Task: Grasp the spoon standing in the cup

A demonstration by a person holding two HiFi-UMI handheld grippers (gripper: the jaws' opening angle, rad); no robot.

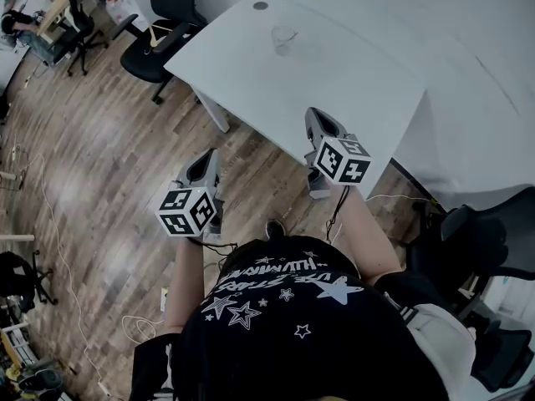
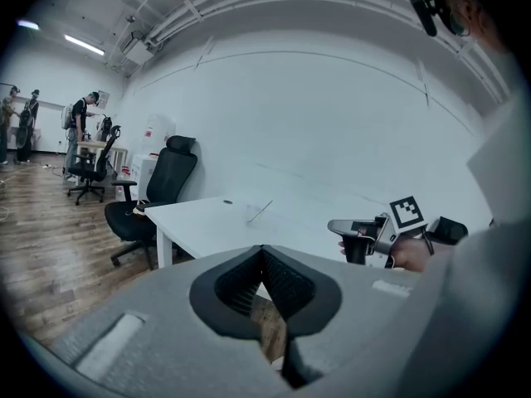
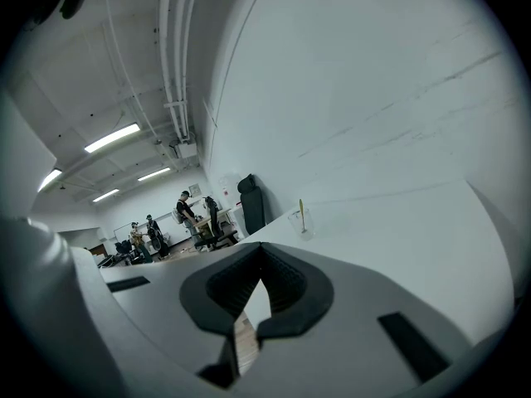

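A clear cup [image 1: 283, 38] stands on the far part of the white table [image 1: 334, 82], and a thin spoon [image 2: 260, 211] leans in it. The right gripper view shows the cup [image 3: 299, 223] far ahead with the spoon [image 3: 301, 208] upright. My right gripper [image 1: 323, 126] hangs over the table's near edge, shut and holding nothing. My left gripper [image 1: 203, 167] is over the wooden floor beside the table, also shut and holding nothing. Both are well short of the cup. The left gripper view catches the right gripper [image 2: 358, 232] off to its right.
A small dark disc [image 1: 261, 6] lies at the table's far corner. Black office chairs [image 1: 159, 44] stand at the table's left end, and another chair [image 1: 481, 241] is close on my right. Cables [image 1: 50, 215] trail over the floor. People stand at desks [image 2: 83, 139] far off.
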